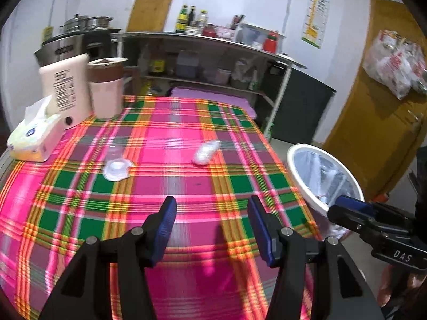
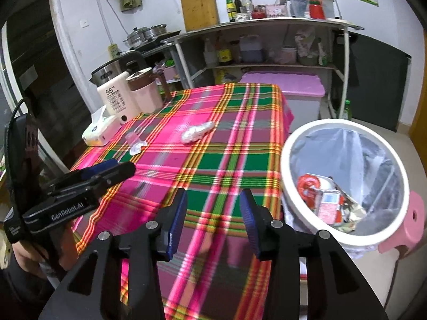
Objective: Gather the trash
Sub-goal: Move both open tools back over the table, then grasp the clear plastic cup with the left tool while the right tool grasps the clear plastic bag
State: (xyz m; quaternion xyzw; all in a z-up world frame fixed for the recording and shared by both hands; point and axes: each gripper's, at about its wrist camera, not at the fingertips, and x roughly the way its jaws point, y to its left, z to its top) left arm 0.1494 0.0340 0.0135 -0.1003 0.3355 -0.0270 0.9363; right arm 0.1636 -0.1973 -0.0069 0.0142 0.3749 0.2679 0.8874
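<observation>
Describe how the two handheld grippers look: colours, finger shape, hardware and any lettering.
Both are matte black frames with two straight fingers faced with ribbed blue pads and silver round pivot pins. The left gripper shows white "GenRobot.AI" lettering on its side in the right wrist view, with a black cable looping behind it. The right gripper carries white letters "DAS" on its body in the left wrist view. No sleeves are clearly visible.

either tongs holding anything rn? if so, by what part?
Nothing held. Left tongs and right tongs are both open and empty above the tablecloth.

Pink, green and orange plaid tablecloth; white-rimmed bin; pink stool; blue-padded fingers.
</observation>
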